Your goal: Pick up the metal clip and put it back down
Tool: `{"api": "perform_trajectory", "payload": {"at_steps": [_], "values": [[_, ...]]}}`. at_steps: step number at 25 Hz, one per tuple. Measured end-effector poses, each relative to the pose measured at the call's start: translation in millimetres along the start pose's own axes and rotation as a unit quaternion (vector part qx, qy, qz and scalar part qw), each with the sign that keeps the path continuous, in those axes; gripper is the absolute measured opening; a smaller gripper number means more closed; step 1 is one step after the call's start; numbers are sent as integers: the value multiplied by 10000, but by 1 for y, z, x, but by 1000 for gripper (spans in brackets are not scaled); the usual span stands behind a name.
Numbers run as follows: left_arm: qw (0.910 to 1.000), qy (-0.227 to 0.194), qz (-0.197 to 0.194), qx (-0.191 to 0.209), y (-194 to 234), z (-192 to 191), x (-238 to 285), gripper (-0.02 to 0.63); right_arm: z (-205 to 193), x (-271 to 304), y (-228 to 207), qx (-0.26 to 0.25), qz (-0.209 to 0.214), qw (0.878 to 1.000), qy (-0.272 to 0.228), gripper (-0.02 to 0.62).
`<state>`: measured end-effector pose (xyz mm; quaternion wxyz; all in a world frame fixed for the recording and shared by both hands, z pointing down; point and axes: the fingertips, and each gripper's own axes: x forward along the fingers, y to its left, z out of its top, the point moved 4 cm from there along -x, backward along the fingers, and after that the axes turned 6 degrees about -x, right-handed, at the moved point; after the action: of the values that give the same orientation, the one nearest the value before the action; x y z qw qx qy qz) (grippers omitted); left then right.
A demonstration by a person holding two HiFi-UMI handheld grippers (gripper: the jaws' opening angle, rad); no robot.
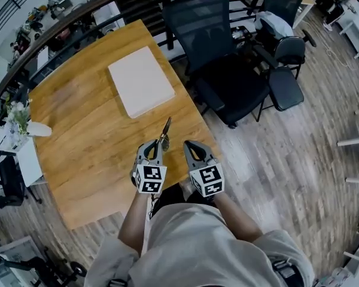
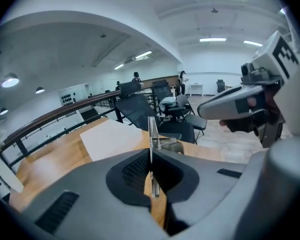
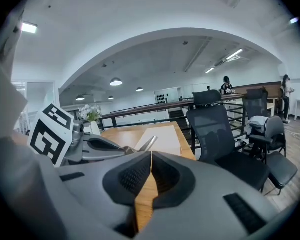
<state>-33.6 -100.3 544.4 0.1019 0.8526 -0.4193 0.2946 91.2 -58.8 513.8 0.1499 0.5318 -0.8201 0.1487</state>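
- Here, the left gripper (image 1: 157, 145) has its jaws clamped almost fully together on the metal clip (image 1: 166, 131), the thin strip pinched edge-on between the two pads.
- In the left gripper view the clip stands upright out of the closed jaws, its free end poking past the fingertips toward the far side of the room.
- Seen from the head view, the clip sits over the near right part of the wooden table (image 1: 90, 130), close to that table's right edge and lifted off the wood.
- The right gripper (image 1: 193, 146) is just beside the left one, level with it, jaws pressed together with nothing between them; only a sliver of tabletop shows through the seam in the right gripper view.
- The two grippers are close but apart, each with its marker cube facing the head camera.
- A white rectangular slab (image 1: 140, 81) lies flat on the table beyond the clip, well apart from both grippers.
- A black office chair (image 1: 221, 58) stands on the plank floor just off the table's right side, with more chairs behind it.
- A white vase of flowers (image 1: 24, 121) sits at the table's left edge.
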Motion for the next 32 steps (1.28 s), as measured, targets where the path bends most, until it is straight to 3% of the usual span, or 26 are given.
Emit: {"api": "perform_trajectory", "payload": {"at_steps": [7,19,24,32], "values": [[9923,-677,352,-976,-3,28,-42,26,44,-22,-5,-337,31,9980,-541,26],[9779,-1647,748,-1045,-20,87,-89,25,89,-65,-18,-523,169,9898,-1311,26],[9665,-2067,982,-1166,-36,100,-113,25,98,-90,-26,-569,280,9845,-1637,26],[9610,-2075,1254,-1332,-69,93,-126,25,88,-113,-38,-752,550,9812,-1690,26]]}}
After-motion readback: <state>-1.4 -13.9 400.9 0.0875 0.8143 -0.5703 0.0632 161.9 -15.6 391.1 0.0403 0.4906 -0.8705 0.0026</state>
